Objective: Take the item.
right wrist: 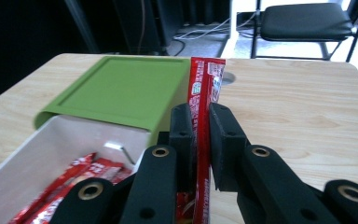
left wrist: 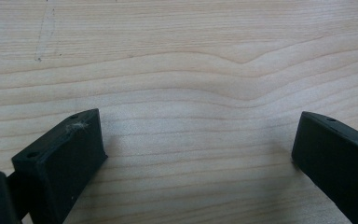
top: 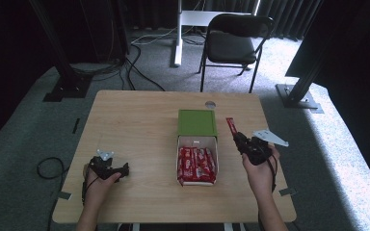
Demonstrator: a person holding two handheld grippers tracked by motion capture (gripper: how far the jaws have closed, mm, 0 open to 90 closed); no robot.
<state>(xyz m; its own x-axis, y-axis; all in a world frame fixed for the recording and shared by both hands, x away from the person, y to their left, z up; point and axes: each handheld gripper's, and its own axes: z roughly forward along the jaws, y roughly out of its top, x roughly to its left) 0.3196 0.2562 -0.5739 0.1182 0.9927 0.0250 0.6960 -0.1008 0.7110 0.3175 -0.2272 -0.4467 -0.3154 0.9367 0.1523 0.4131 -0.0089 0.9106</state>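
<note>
The right gripper (right wrist: pixel 199 126) has its two black jaws pressed on a thin red foil stick packet (right wrist: pixel 204 93), which stands upright between them. To the left is a white open cardboard box (right wrist: pixel 51 140) with more red packets (right wrist: pixel 70 182) inside. Its flat green lid (right wrist: pixel 121 91) lies behind on the light wooden table (right wrist: pixel 298 102).

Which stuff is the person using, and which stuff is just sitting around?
Used:
- red packet, pinched in the right tool
- white box with more red packets
- green lid beside it

Sitting around:
- left tool, open over bare table
- black chair
- floor cables
</note>
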